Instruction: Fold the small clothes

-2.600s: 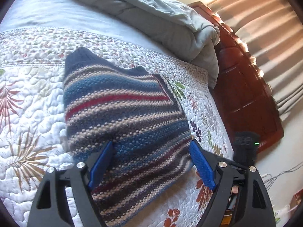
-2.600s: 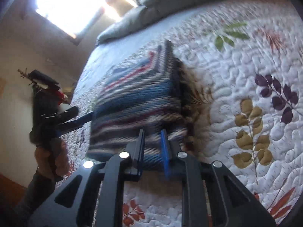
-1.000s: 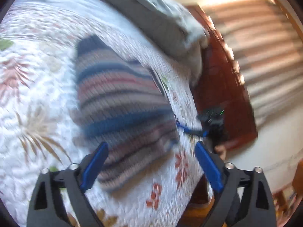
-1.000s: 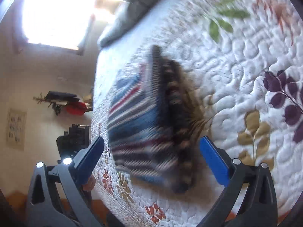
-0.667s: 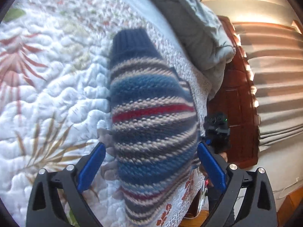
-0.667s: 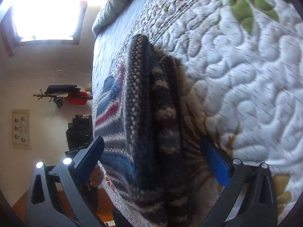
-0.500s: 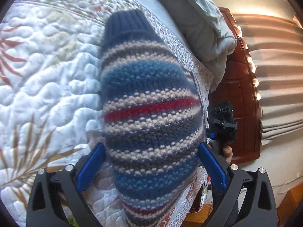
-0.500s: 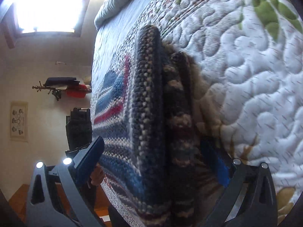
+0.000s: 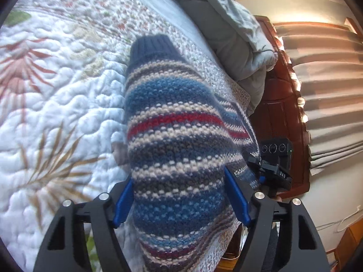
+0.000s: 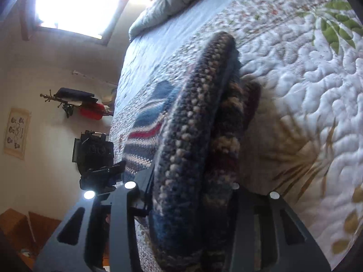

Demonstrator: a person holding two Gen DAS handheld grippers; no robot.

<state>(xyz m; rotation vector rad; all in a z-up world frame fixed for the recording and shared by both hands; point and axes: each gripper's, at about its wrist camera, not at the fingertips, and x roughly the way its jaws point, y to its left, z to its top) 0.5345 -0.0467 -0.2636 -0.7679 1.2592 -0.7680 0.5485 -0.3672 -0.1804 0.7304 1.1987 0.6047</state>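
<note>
A folded knit sweater (image 9: 177,149) with blue, cream, grey and red stripes lies on the quilted bedspread (image 9: 52,104). My left gripper (image 9: 179,195) is closed around the thick near end of the folded sweater, its blue pads pressing both sides. In the right wrist view the sweater (image 10: 192,136) fills the middle, seen edge-on. My right gripper (image 10: 190,195) is shut on its stacked layers from the opposite side; its pads are hidden by the knit. Each gripper shows in the other's view, the right one in the left wrist view (image 9: 272,167).
A rumpled grey duvet (image 9: 229,34) lies at the head of the bed. A dark wooden footboard (image 9: 283,104) and curtains (image 9: 329,90) stand to the right. A bright window (image 10: 74,2) and a wall (image 10: 45,90) show beyond the bed's left edge.
Both grippers were wide open around the sweater half a second ago. Now both have closed onto the folded stack from opposite ends.
</note>
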